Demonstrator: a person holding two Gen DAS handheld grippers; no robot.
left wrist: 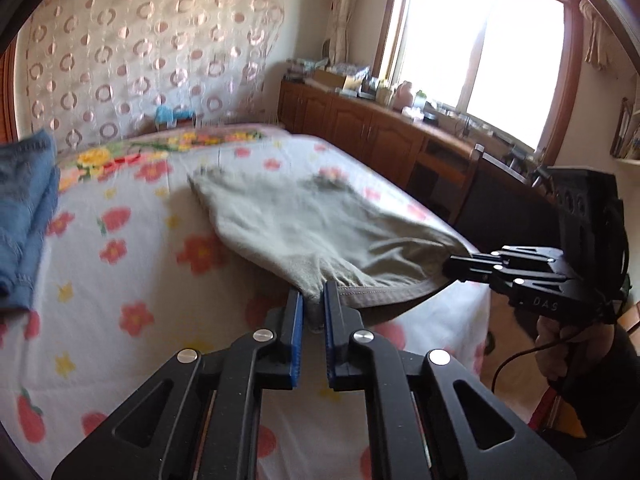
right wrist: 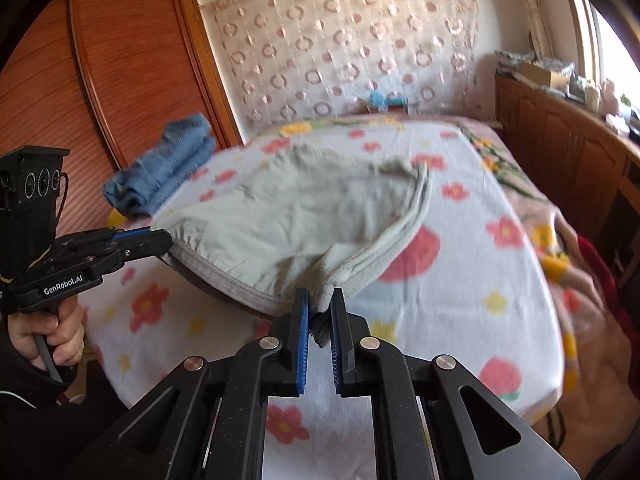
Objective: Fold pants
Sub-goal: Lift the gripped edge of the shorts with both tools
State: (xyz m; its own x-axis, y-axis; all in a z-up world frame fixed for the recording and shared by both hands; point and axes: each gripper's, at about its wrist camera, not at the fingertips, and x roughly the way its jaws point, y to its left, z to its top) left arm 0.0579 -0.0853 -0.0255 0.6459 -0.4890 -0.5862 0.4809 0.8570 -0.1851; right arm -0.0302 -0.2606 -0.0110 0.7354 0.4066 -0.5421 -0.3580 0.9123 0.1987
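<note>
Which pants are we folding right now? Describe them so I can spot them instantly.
Start at the bed with its flowered sheet. The grey pants lie across its near half, one end lifted by the left gripper and right gripper, each shut on a corner. The only other garment, blue jeans, sits folded and untouched at the far side.

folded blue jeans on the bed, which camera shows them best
The right wrist view: the folded blue denim jeans lie whole in frame, stacked layers visible, on the far left side of the flowered bedsheet beside the wooden wardrobe. The left wrist view shows them too, but cut by the left edge.
</note>
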